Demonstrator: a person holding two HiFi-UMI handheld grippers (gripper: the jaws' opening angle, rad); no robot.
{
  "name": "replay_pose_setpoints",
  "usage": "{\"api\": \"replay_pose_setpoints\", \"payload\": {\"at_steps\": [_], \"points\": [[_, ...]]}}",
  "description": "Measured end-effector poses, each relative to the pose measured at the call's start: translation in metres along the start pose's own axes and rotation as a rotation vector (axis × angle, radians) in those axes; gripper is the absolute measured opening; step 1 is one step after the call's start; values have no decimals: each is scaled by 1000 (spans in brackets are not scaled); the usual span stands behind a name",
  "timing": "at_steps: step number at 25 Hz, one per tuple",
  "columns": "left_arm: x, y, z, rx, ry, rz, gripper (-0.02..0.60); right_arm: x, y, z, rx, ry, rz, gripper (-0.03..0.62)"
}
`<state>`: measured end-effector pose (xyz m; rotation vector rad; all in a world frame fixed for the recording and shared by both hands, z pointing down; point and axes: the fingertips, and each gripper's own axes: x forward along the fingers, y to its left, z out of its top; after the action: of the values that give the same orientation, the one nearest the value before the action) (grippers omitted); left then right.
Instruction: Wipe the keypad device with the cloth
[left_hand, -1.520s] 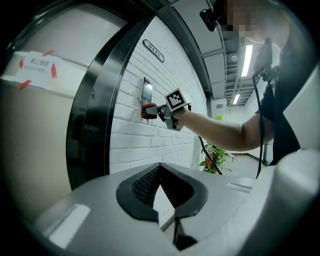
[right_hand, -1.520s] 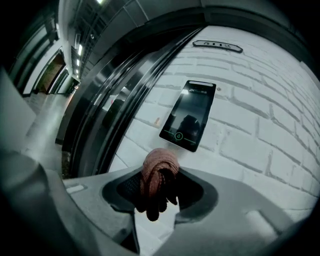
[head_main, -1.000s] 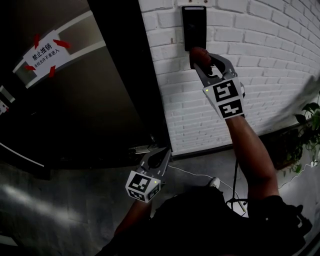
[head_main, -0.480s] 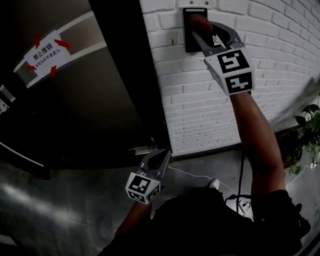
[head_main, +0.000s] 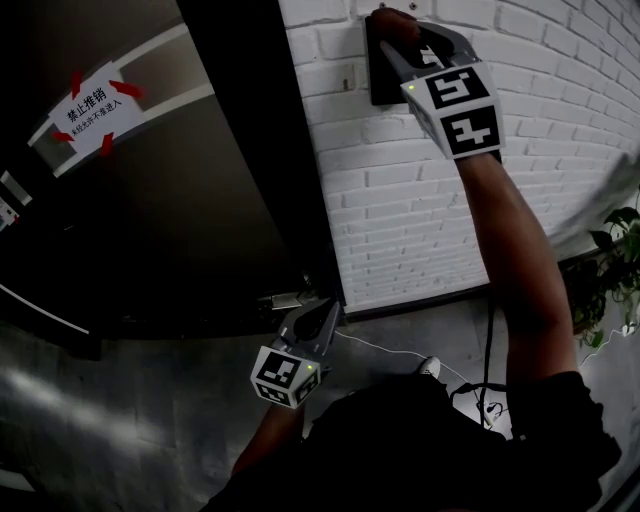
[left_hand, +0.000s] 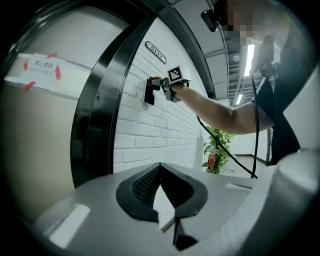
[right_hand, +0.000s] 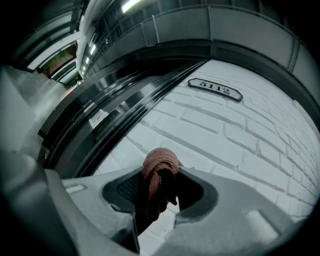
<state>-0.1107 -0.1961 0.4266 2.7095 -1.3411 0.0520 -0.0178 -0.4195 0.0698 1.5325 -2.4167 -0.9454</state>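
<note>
The black keypad device (head_main: 380, 85) is fixed high on the white brick wall (head_main: 400, 200). My right gripper (head_main: 398, 32) is raised to its top edge and is shut on a bunched reddish cloth (head_main: 392, 20), which presses against the device. In the right gripper view the cloth (right_hand: 159, 175) fills the gap between the jaws and hides the device. The left gripper view shows the keypad device (left_hand: 148, 93) from below, with the cloth (left_hand: 155, 81) against it. My left gripper (head_main: 330, 305) hangs low near the door's foot, jaws together with nothing in them.
A dark door (head_main: 180, 220) stands left of the wall, bearing a white sign with red arrows (head_main: 88, 104). A number plate (right_hand: 215, 90) sits above the device. A potted plant (head_main: 612, 270) is at the right, and a cable (head_main: 385, 350) runs along the floor.
My right gripper has carried the cloth upward over the keypad device, from its lower edge to its top. The left gripper has stayed put.
</note>
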Motion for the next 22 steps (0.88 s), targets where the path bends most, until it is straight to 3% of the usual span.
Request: {"api": "replay_pose_setpoints", "payload": {"at_steps": [22], "points": [[4,-4,-1,-7,-6,-23,15,-12,33,-47,0,54,20,149]]}}
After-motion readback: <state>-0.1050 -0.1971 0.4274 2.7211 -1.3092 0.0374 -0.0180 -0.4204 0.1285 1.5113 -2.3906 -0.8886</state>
